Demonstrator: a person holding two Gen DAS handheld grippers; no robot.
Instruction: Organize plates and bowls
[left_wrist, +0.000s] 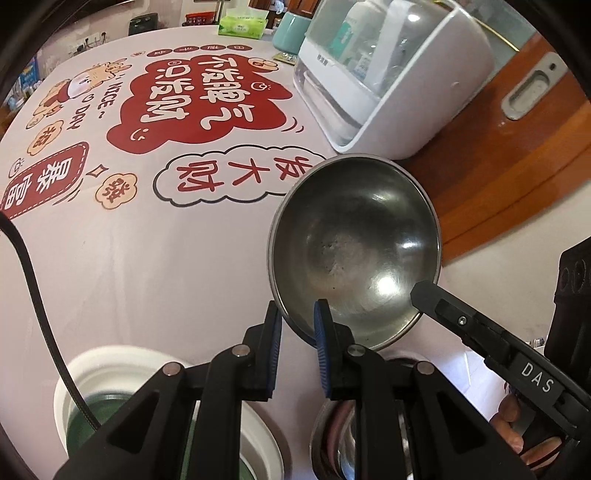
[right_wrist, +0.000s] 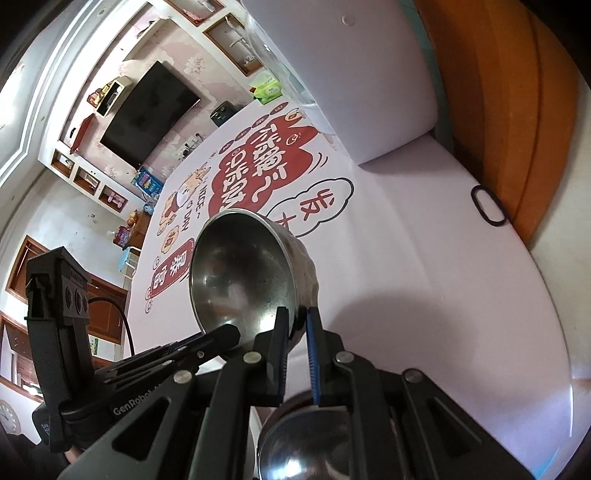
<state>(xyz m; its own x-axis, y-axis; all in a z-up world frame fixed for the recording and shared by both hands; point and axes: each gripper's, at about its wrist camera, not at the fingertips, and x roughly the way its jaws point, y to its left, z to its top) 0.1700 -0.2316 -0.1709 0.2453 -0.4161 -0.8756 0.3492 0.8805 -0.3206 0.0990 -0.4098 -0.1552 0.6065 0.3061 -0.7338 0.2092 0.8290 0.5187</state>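
A steel bowl (left_wrist: 354, 251) is held tilted above the table, its inside facing the left wrist camera. My left gripper (left_wrist: 297, 317) is shut on its near rim. My right gripper (right_wrist: 297, 321) is shut on the rim too, one finger (left_wrist: 443, 302) reaching in from the right; the bowl also shows in the right wrist view (right_wrist: 251, 273). Below it stands another steel bowl (right_wrist: 306, 443), partly hidden by the fingers. A white bowl with a green inside (left_wrist: 110, 369) sits at the lower left.
The table wears a white cloth (left_wrist: 147, 258) with red Chinese print. A white dish cabinet (left_wrist: 388, 74) stands at the back right, a green tissue pack (left_wrist: 242, 26) behind. A black hair tie (right_wrist: 489, 206) lies by the wooden edge (right_wrist: 517, 129).
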